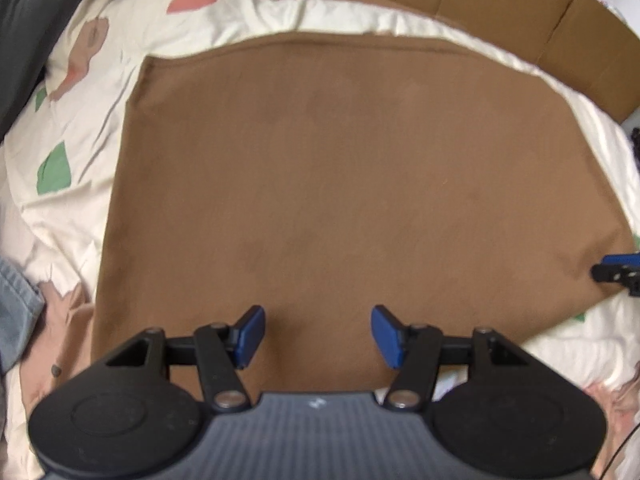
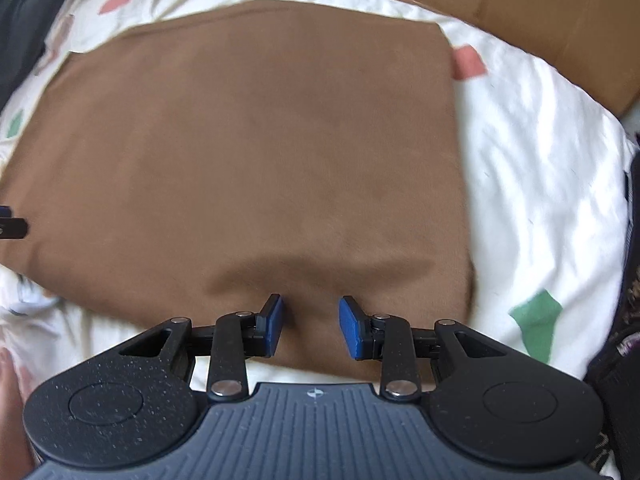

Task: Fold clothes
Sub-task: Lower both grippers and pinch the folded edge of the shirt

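A big brown cloth (image 1: 340, 184) lies flat on a bed, on top of a white blanket (image 1: 132, 32) that has pink and green shapes on it. The brown cloth is smooth and looks like a wide square, with its far edge straight and its near edge close to both claws. The left claw (image 1: 318, 336) points down over the near edge of the brown cloth. Its two blue pads (image 1: 250, 336) stand wide apart, and there is nothing pinched between them; only flat cloth shows in the gap. The right claw (image 2: 311, 327) also points down, over the near right part of the brown cloth (image 2: 248, 152). Its blue pads (image 2: 273, 326) stand closer together than the left ones, but there is still a gap. The cloth has a small bump and a dark fold just past these pads, and you cannot tell if the pads touch the cloth. In the left view, the tip of the right claw peeks in at the right edge, by the corner of the brown cloth. Behind the bed, on the far side, is a brown cardboard sheet (image 1: 500, 4). Something blue-grey (image 1: 16, 300) lies at the near left of the bed. The white blanket (image 2: 540, 152) is wrinkled on the right side.
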